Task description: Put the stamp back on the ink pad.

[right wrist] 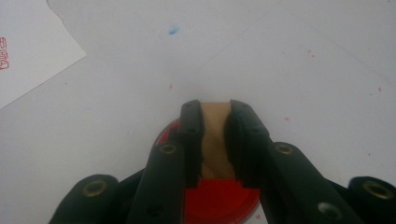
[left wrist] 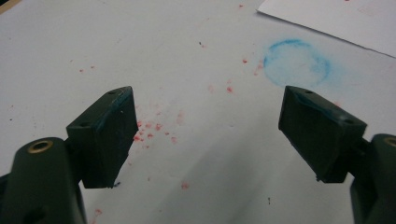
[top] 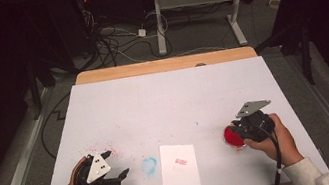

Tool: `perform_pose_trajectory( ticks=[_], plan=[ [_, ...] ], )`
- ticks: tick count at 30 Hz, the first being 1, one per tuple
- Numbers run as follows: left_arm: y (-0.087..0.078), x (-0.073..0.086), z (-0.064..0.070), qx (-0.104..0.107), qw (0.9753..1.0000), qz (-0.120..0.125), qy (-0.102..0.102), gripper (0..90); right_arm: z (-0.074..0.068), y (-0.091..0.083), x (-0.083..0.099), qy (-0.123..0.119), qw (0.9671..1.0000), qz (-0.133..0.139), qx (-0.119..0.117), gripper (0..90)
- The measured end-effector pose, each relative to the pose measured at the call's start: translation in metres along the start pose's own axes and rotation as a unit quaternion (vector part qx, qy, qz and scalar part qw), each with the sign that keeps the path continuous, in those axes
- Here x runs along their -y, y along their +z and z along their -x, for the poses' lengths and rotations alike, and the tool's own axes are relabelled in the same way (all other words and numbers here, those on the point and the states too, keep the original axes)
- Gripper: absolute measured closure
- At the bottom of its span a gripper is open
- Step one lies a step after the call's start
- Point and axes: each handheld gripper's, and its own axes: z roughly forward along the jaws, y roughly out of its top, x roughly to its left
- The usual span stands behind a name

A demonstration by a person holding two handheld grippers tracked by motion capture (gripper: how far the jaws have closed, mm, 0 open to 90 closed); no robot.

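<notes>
- While the right hand-held gripper (right wrist: 215, 109) clamped a tan stamp (right wrist: 215, 140) over the red ink pad (right wrist: 217, 198), the paper (top: 179, 168) lay nearby
- The left hand-held gripper (left wrist: 205, 121) hung wide open, empty, above the bench (top: 168, 97)

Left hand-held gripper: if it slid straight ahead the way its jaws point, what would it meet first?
Probably the blue ring stain on the table, then the white paper sheet beyond it. The left hand-held gripper stands open over red specks; nothing solid lies before the paper, though depth is hard to judge.

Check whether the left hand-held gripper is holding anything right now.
No, the left hand-held gripper stands wide open over the table.
</notes>
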Motion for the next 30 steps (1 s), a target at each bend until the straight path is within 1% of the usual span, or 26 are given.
perform_pose_trajectory(
  ticks=[7, 12, 19, 22, 25, 30],
  plan=[
    [0.000, 0.000, 0.000, 0.001, 1.0000, -0.001, 0.000, 18.8, -0.002, 0.010, 0.006, -0.005, 0.9997, -0.023, 0.002, 75.9],
    [0.001, 0.000, 0.000, 0.001, 1.0000, -0.002, -0.001, 18.8, 0.000, 0.014, 0.008, 0.004, 0.9995, -0.032, 0.000, 75.6],
    [0.001, 0.000, 0.000, 0.004, 1.0000, -0.006, 0.002, 18.8, 0.000, 0.015, 0.009, 0.005, 0.9995, -0.032, -0.005, 75.0],
    [0.001, 0.000, 0.000, 0.003, 1.0000, -0.006, 0.002, 18.8, 0.001, 0.015, 0.009, 0.007, 0.9994, -0.034, -0.005, 72.1],
    [0.001, 0.000, 0.000, 0.003, 1.0000, -0.006, 0.002, 18.8, 0.001, 0.014, 0.008, 0.004, 0.9994, -0.033, -0.006, 73.1],
    [0.001, 0.000, 0.000, 0.003, 1.0000, -0.006, 0.003, 18.8, 0.000, 0.010, 0.006, 0.007, 0.9997, -0.022, -0.006, 69.9]
  ],
)
